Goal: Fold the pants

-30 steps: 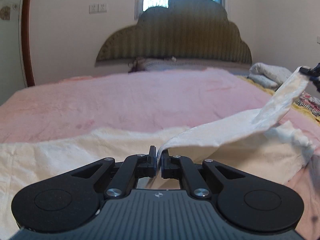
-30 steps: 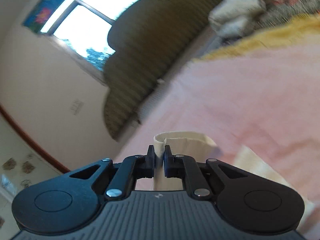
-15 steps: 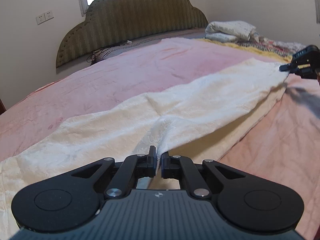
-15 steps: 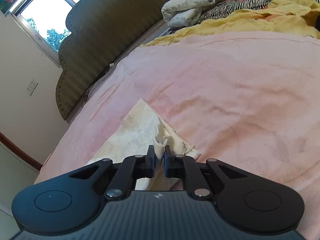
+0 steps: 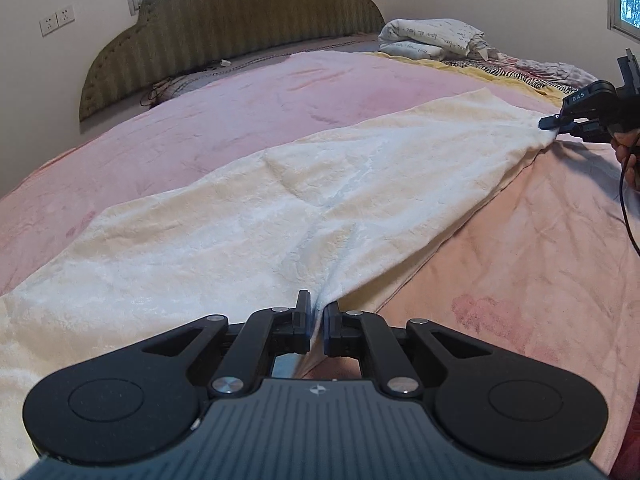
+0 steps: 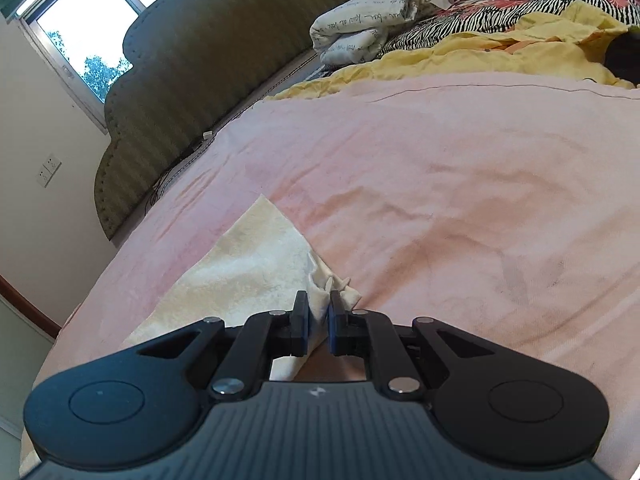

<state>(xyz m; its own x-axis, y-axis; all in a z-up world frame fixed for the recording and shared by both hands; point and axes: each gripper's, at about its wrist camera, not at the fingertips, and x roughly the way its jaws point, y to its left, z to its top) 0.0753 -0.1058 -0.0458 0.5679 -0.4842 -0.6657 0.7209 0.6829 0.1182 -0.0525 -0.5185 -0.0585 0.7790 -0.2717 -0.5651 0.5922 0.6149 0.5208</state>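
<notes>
- Left wrist view: your left tongs [image 5: 316, 314] pinched the cream pants [image 5: 280, 208], which lay lengthwise on the pink bed [image 5: 540, 240], running toward your right tongs [image 5: 554, 125].
- Your right tongs, closed on the far end, kept the long axis between both.

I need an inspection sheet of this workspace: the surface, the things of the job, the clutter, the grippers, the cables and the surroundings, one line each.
Surface: bed with a pink blanket, creased and with darker marks.
Job's things: cream pants, spread across the blanket and pulled between the two grippers.
Clutter: folded white bedding, zebra-print cloth and yellow cloth by the head of the bed.
Grippers: left gripper shut on the pants' near edge; right gripper shut on their far corner.
Cables: black cable hanging from the right gripper; thin wires near the headboard.
Surroundings: green padded headboard, window, wall sockets.
</notes>
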